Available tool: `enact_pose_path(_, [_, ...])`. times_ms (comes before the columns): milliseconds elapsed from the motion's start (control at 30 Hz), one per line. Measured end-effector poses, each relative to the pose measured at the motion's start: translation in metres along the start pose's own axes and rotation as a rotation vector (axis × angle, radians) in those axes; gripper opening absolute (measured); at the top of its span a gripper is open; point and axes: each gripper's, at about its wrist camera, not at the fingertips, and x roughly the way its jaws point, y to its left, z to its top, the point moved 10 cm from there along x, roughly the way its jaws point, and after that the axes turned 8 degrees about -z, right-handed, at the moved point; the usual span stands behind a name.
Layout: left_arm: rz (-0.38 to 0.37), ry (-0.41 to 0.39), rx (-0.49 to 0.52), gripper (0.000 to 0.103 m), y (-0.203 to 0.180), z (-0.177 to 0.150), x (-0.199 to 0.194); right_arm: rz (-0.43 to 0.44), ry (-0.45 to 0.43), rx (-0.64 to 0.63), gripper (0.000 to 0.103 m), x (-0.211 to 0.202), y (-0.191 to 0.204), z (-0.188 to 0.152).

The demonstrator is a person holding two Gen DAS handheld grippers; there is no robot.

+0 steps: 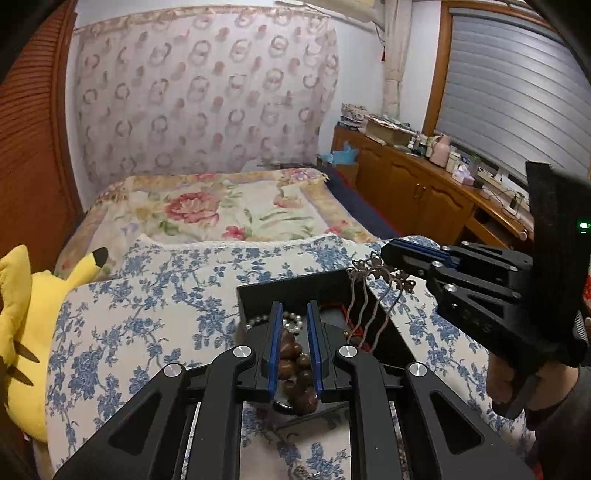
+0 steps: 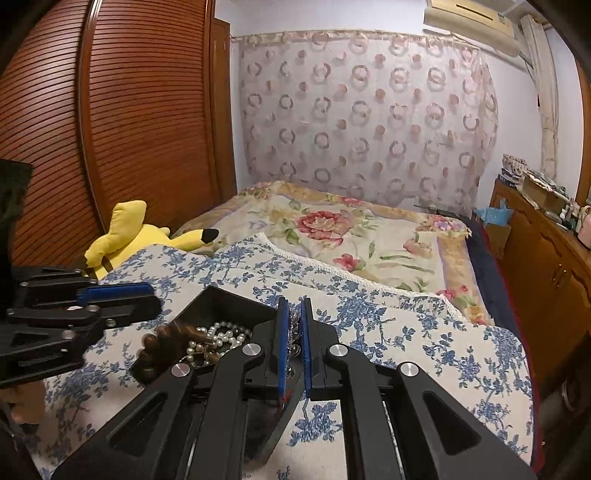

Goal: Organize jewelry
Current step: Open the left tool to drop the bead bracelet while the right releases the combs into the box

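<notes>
Hair comb (image 1: 373, 295) between right hand-held gripper (image 2: 294, 314) fingers

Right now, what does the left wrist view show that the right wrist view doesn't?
Only the left wrist view shows the metal hair comb whole, prongs hanging over the black tray, and the brown wooden beads in the left claw. Only the right wrist view shows the air conditioner and the pearl strand clearly. Both show the tray, yellow plush and floral bed.
</notes>
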Motion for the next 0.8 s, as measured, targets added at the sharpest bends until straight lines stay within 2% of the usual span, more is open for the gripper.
enact_pose_path(33, [-0.001,-0.001,-0.004,0.014,0.001,0.000,-0.001,0.002,0.004,0.004,0.008,0.003,0.000,-0.001])
enact_pose_path(100, [0.004,-0.009,-0.010,0.022,0.006,-0.002,-0.006,0.008,0.014,0.012,0.008,0.009,0.002,-0.002])
enact_pose_path(400, [0.048,-0.011,-0.003,0.036,0.018,-0.015,-0.016,0.040,0.062,-0.006,0.008,0.027,0.020,-0.021])
enact_pose_path(733, [0.061,0.003,-0.001,0.038,0.024,-0.041,-0.017,0.045,0.079,-0.029,0.005,0.025,0.021,-0.031])
enact_pose_path(767, [0.066,0.005,0.001,0.041,0.024,-0.044,-0.018,0.050,0.078,-0.025,0.006,0.022,0.021,-0.032])
enact_pose_path(800, [0.072,0.004,0.004,0.049,0.024,-0.046,-0.019,0.054,0.076,-0.025,0.006,0.020,0.021,-0.033])
